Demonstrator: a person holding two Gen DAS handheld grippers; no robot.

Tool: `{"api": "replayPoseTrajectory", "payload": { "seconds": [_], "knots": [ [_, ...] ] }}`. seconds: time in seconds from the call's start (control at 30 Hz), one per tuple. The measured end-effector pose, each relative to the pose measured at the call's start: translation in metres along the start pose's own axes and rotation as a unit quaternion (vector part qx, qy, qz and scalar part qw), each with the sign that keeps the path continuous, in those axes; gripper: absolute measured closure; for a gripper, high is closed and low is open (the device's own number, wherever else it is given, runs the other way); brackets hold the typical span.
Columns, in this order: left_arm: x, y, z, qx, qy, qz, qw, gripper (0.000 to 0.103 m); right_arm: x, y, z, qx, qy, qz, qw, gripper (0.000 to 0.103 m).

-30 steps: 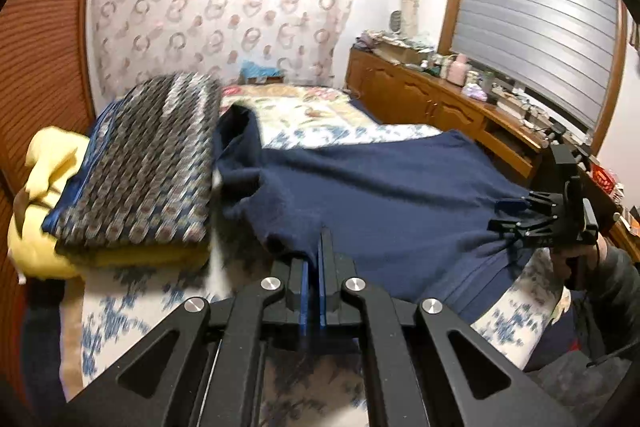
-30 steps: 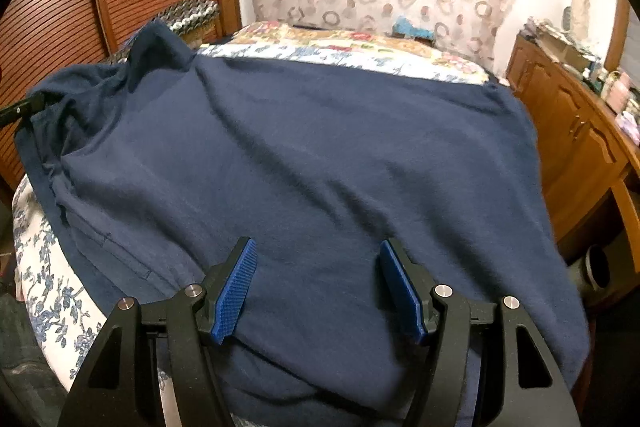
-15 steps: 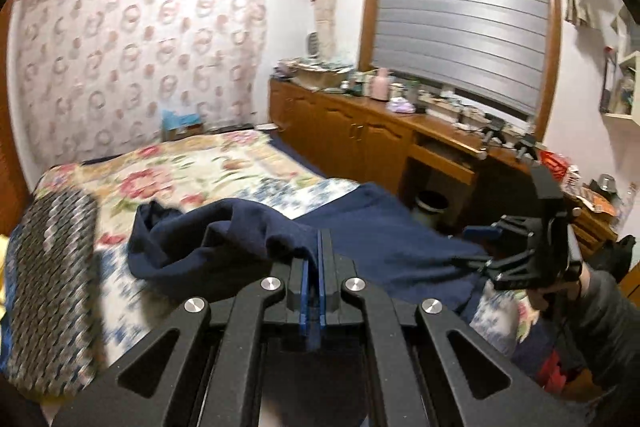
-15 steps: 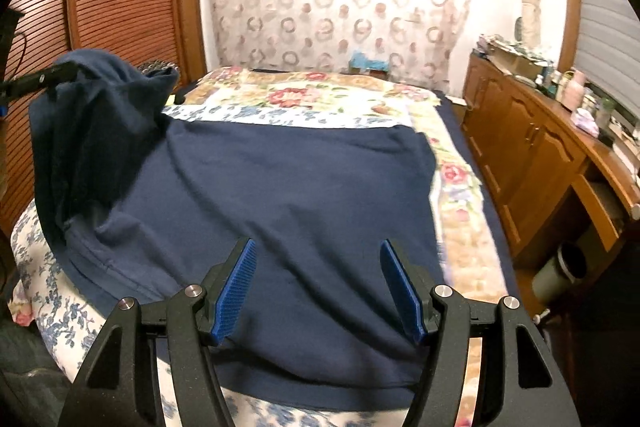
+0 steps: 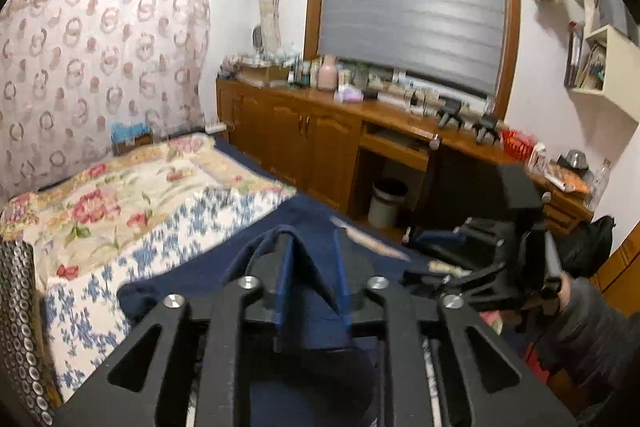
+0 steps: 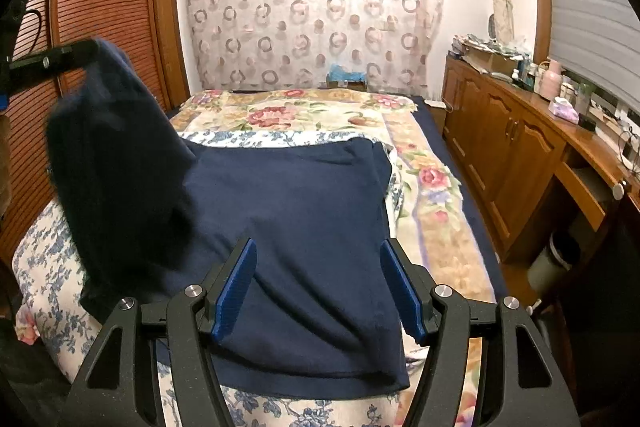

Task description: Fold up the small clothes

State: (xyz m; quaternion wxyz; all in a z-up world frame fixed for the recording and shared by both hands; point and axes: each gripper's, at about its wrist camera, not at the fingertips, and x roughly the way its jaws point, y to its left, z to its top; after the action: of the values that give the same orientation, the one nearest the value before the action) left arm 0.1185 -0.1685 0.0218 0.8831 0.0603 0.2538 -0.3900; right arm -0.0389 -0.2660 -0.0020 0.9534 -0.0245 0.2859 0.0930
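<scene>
A navy garment (image 6: 300,227) lies spread on the floral bed quilt (image 6: 424,187). Its left side is lifted and hangs, blurred, from my left gripper (image 6: 94,51) at the far left. In the left wrist view the left gripper (image 5: 312,267) has its jaws opening. A fold of the navy garment (image 5: 312,291) lies loosely between the parted blue pads and loops over the left finger. My right gripper (image 6: 318,287) hovers open over the garment's near hem with nothing between its pads. From the left wrist camera, the right gripper (image 5: 416,259) shows low on the right.
Wooden cabinets (image 6: 516,163) and a cluttered counter run along the bed's right side, with a waste bin (image 5: 386,203) under the desk. A louvred wardrobe (image 6: 100,27) stands on the left. A patterned folded cloth (image 5: 16,307) lies at the bed's left edge. A sleeve (image 5: 580,319) is behind the right gripper.
My left gripper swung up and to the right, carrying the garment's left side over the rest, and its jaws have parted. The right gripper drew back a little and stayed open.
</scene>
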Motion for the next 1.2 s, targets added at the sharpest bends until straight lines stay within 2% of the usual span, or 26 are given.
{"api": "replayPoseTrajectory", "payload": {
  "seconds": [0.07,0.13,0.2,0.27,0.33,0.43,0.6,1.0,1.2],
  "knots": [
    [0.009,0.006,-0.006,-0.005,0.016,0.003,0.9999,0.075,0.002,0.004,-0.003,0.0,0.005,0.0,1.0,0.037],
    [0.012,0.007,-0.012,-0.005,0.022,0.005,0.9997,0.065,0.003,0.008,-0.004,0.0,0.007,0.002,1.0,0.037],
    [0.012,0.01,-0.016,-0.001,0.023,0.016,0.9996,0.064,0.005,0.008,0.0,0.0,0.008,0.005,1.0,0.037],
    [0.012,0.012,-0.019,-0.002,0.026,0.016,0.9995,0.058,0.007,0.014,0.001,-0.003,0.01,0.008,1.0,0.037],
    [0.011,0.011,-0.021,-0.002,0.028,0.015,0.9995,0.046,0.011,0.017,0.004,-0.006,0.012,0.01,1.0,0.037],
    [0.01,0.014,-0.026,-0.001,0.031,0.017,0.9994,0.037,0.015,0.009,0.009,-0.01,0.013,0.015,1.0,0.037],
    [0.004,0.021,-0.044,-0.013,0.035,0.047,0.9982,0.035,0.02,0.0,0.014,-0.015,0.014,0.02,1.0,0.037],
    [0.003,0.055,-0.08,-0.059,0.058,0.079,0.9934,0.035,0.011,0.004,0.015,-0.036,0.007,0.013,0.999,0.037],
    [-0.001,0.065,-0.091,-0.075,0.059,0.082,0.992,0.035,0.009,0.005,0.001,-0.05,0.037,0.023,0.998,0.037]
  ]
}}
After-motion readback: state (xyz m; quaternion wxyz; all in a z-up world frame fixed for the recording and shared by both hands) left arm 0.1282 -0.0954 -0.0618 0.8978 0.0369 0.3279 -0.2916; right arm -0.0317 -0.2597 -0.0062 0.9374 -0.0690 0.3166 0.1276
